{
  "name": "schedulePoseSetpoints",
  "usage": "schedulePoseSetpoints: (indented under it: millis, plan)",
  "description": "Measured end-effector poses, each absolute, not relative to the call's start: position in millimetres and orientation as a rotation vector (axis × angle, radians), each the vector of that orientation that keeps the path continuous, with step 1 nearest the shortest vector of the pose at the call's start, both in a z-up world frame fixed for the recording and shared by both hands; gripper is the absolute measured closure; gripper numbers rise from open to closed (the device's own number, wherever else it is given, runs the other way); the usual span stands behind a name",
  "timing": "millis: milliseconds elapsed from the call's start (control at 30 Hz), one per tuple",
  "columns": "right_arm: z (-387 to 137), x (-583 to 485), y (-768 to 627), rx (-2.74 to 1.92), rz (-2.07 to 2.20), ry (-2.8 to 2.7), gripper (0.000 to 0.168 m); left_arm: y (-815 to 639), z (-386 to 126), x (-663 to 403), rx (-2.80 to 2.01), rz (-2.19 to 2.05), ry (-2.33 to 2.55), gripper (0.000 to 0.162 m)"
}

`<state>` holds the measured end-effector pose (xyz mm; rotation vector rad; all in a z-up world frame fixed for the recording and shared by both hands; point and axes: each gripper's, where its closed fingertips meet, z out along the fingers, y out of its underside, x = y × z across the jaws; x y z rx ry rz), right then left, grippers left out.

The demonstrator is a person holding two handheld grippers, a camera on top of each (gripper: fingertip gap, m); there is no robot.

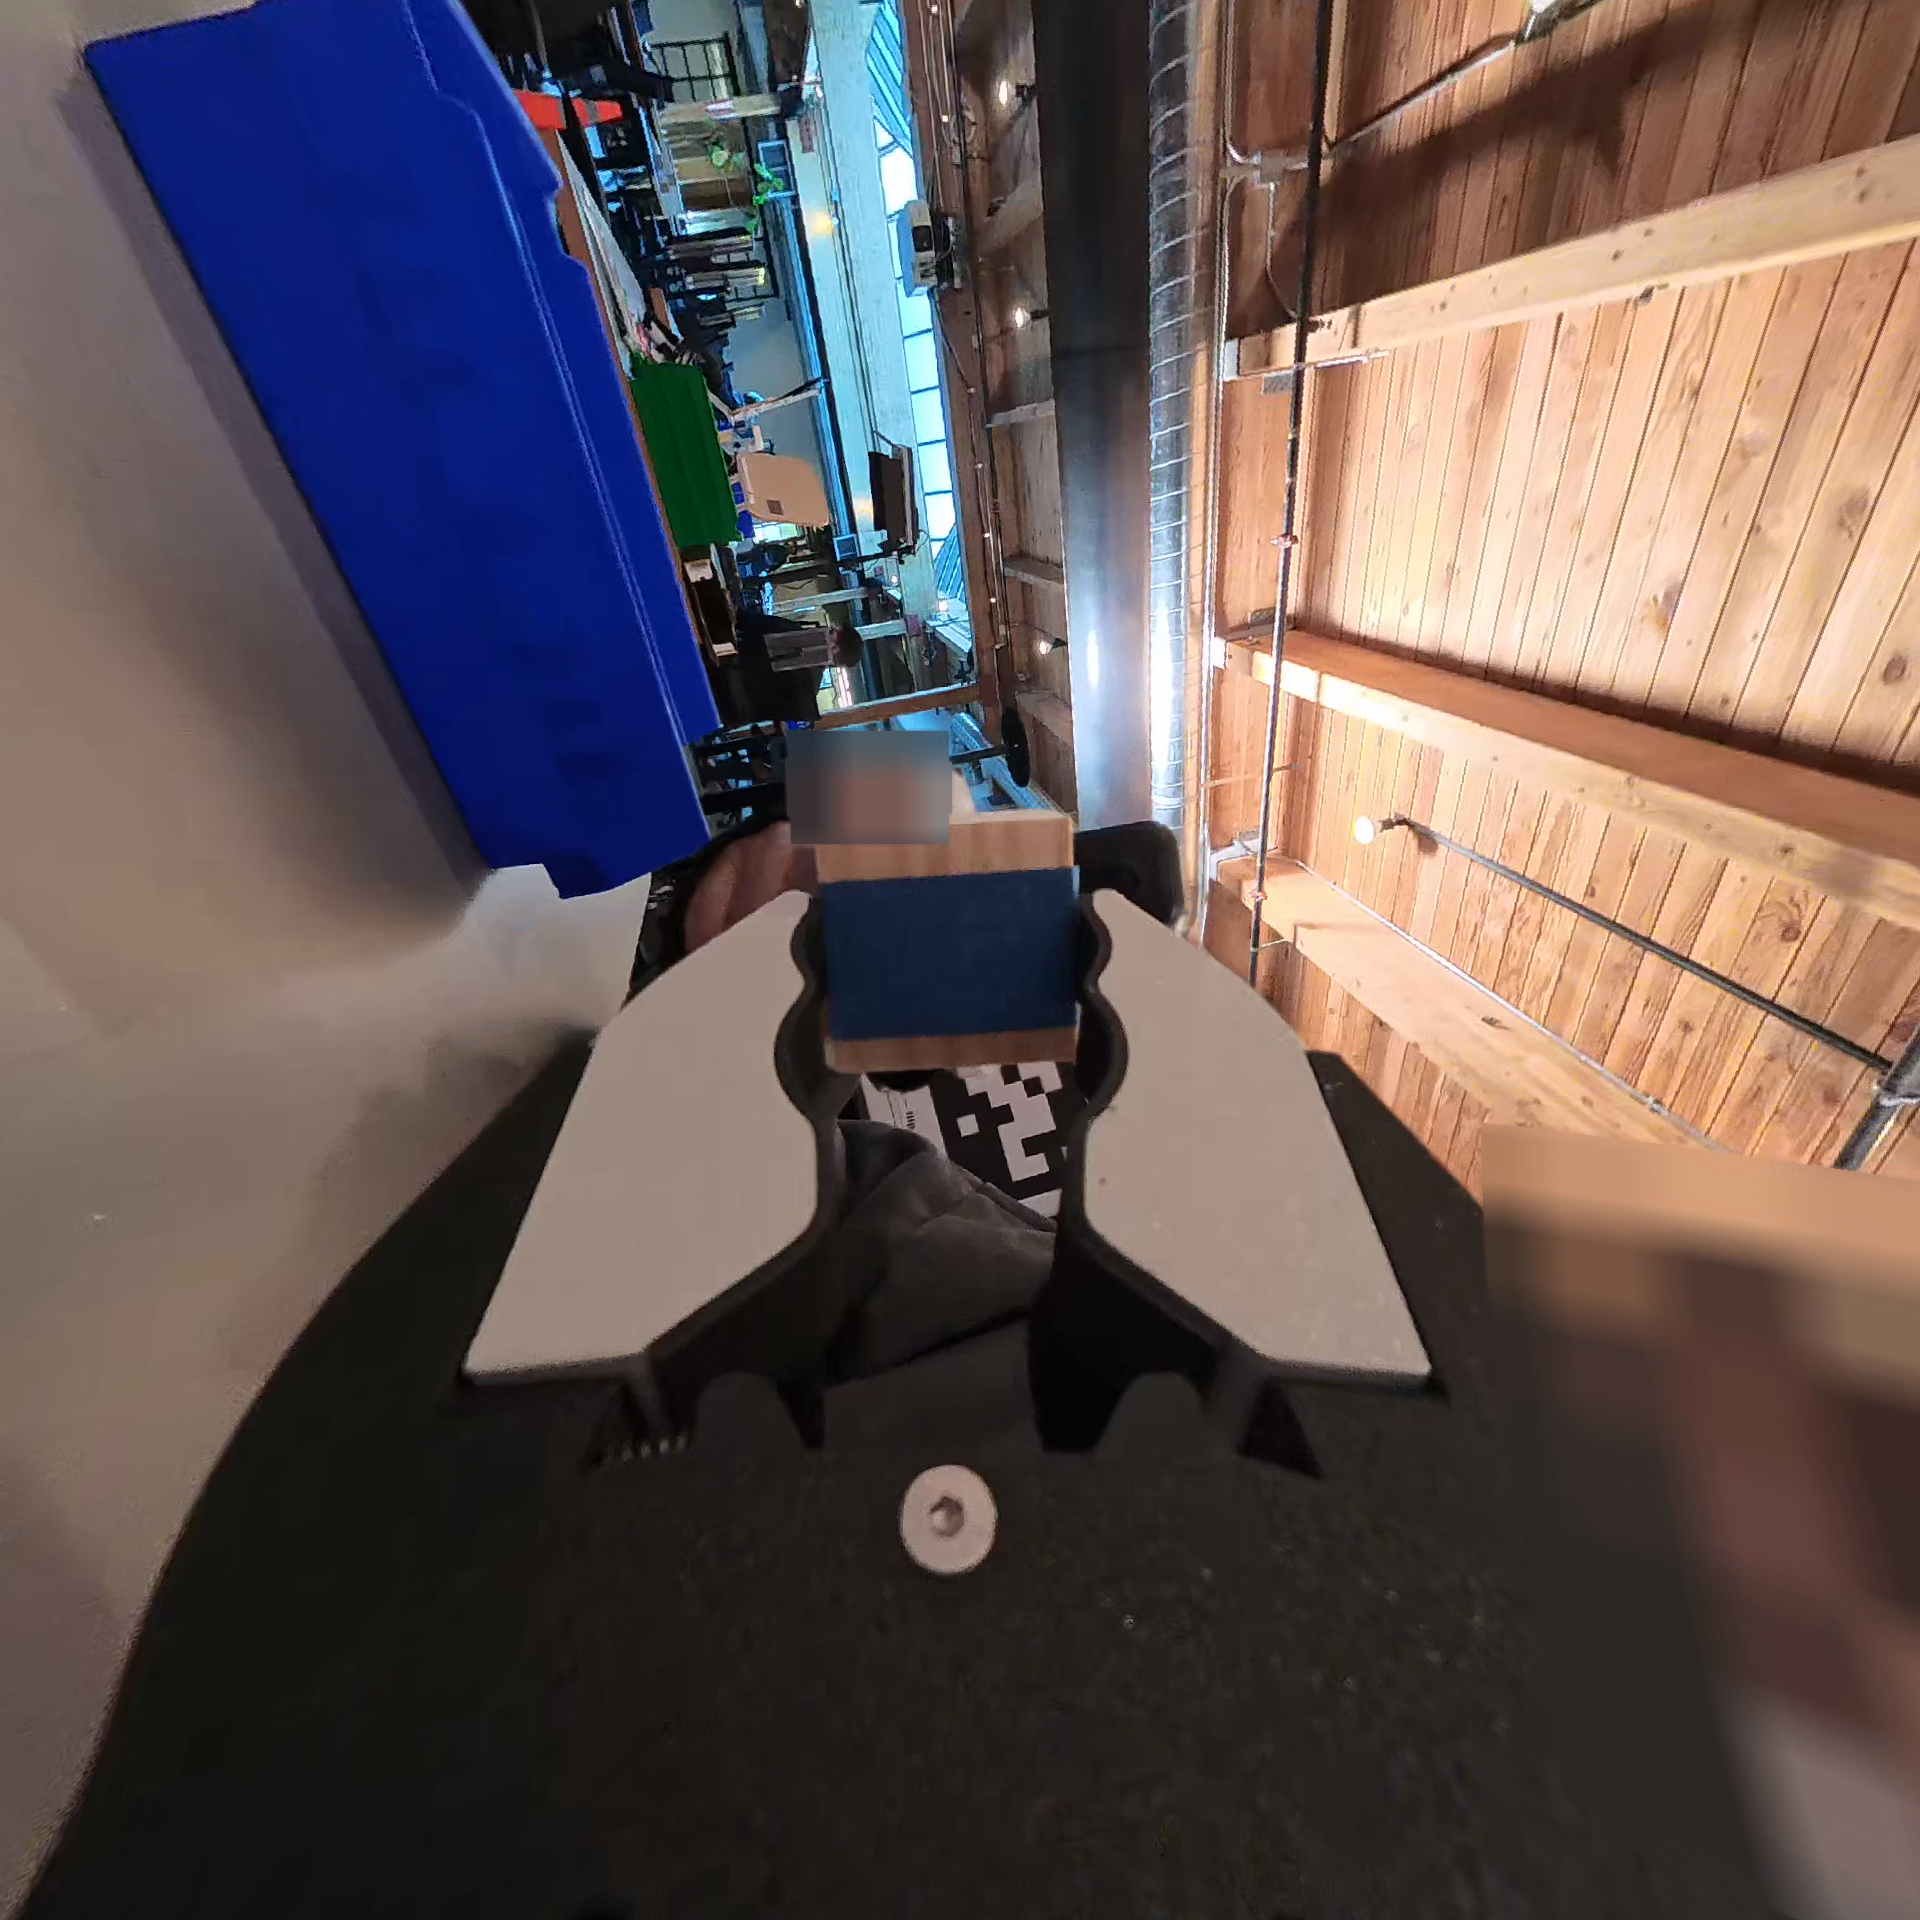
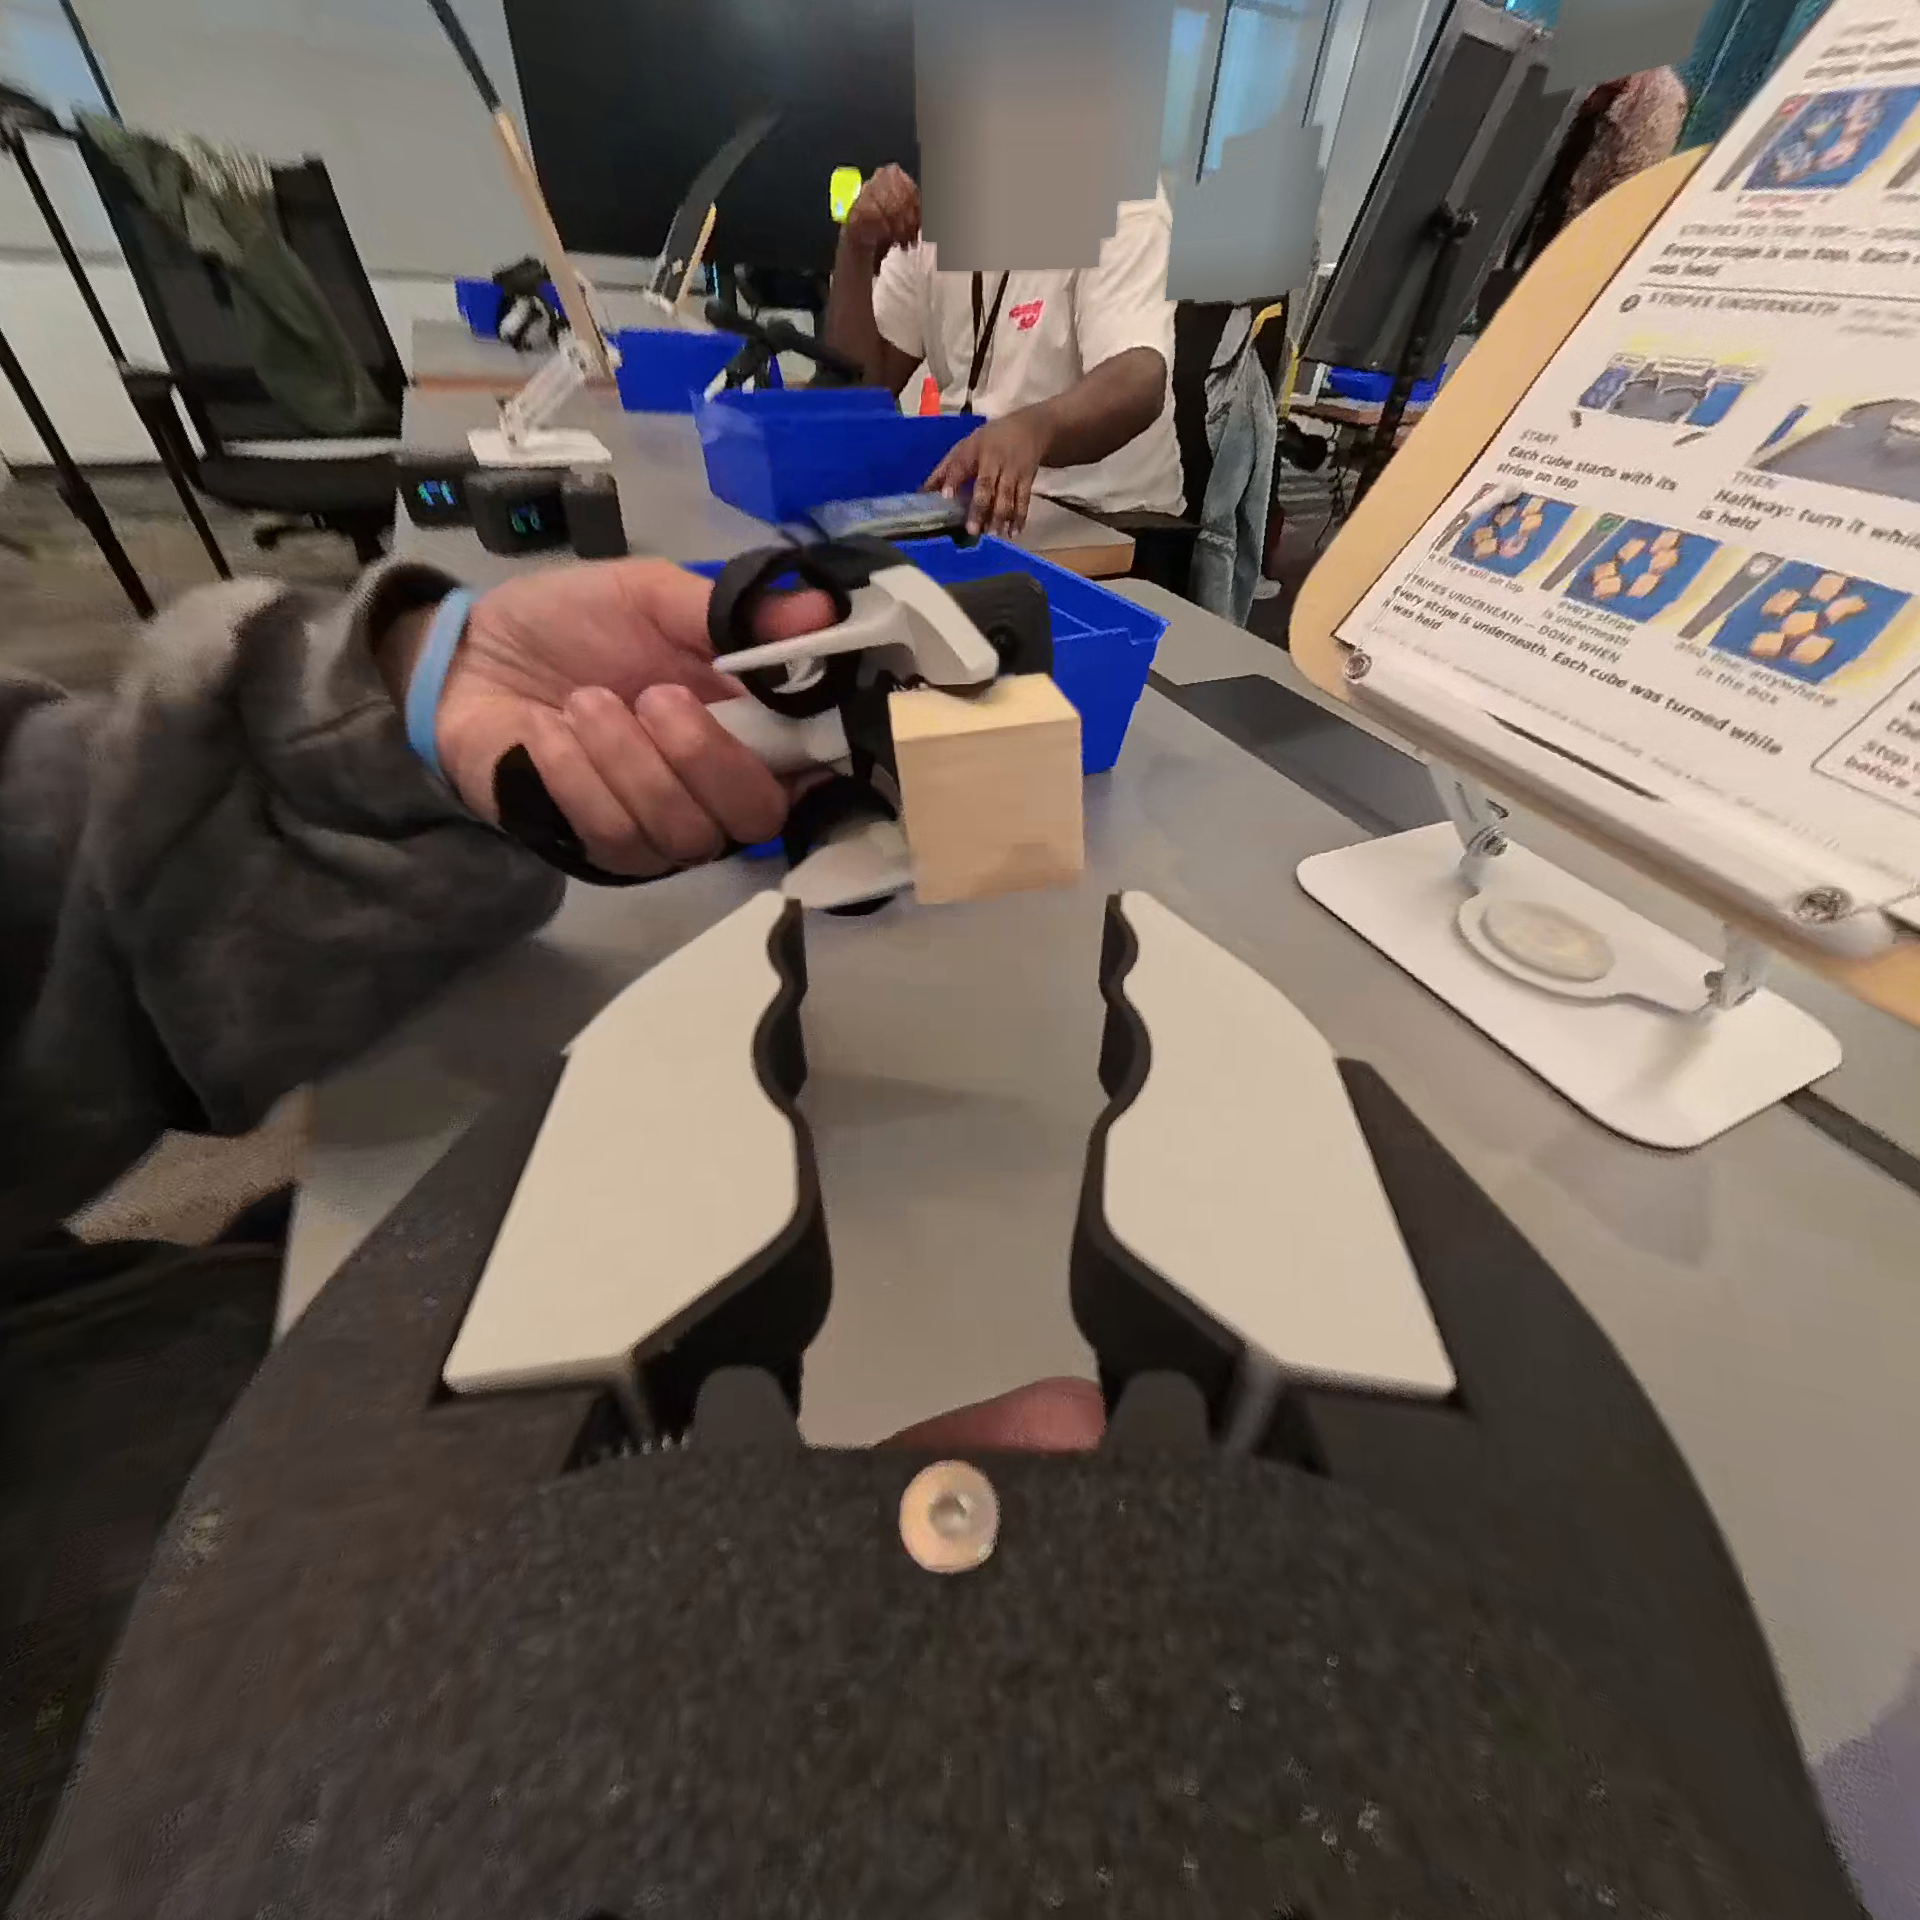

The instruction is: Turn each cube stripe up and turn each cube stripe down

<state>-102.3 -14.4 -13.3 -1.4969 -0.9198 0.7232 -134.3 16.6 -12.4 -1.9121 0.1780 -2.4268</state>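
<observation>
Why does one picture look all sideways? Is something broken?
Nothing looks broken. The left gripper is rolled onto its side, shut on the cube, so its camera sees the blue bin and the room sideways. The right gripper waits open above the table.

The left hand-held gripper [image 1: 951, 971] is rolled onto its side, its jaws clamped on both sides of a cube [image 1: 948, 951]. In the right wrist view the person's left hand [image 2: 597, 717] wraps its handle, one finger through a black loop, a grey sleeve [image 2: 208, 831] over the forearm. The right hand-held gripper [image 2: 951, 961] sits level, jaws spread wide and holding nothing, pointing toward the left one.
</observation>
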Motion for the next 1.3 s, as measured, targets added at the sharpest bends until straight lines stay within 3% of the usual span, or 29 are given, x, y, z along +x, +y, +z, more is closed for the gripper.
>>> schedulePoseSetpoints:
  millis: [267,333,367,733,900,1100,1300]
  plan:
    - [-17.2,-139.0,4.7,-1.435,0.743,-1.034,0.109,9.8,-16.0,-134.6,-1.958,-2.396,0.146,0.118]
    - [-21.4,-149.9,6.2,-1.44,0.754,-1.052,0.113,7.3,-17.9,-132.9,-1.965,-2.416,0.13,0.118]
    - [-24.8,-152.0,10.8,-1.452,0.723,-1.045,0.123,6.2,-19.1,-132.3,-1.969,-2.421,0.123,0.118]
    - [-22.4,-153.5,5.2,-1.426,0.738,-1.057,0.123,-2.9,-19.8,-137.7,-1.977,-2.387,0.213,0.116]
    - [-10.2,-120.7,-3.5,-1.476,0.634,-1.021,0.123,-26.9,-33.2,-155.3,-1.95,-2.062,0.561,0.09]
    - [20.8,-50.0,-6.4,-1.594,0.499,-0.827,0.123,-28.7,-78.6,-170.1,-1.911,-1.381,0.63,0.092]
    - [58.6,73.8,35.3,-1.927,0.285,-0.358,0.123,-27.6,-75.7,-169.1,-1.873,-1.086,0.737,0.1]
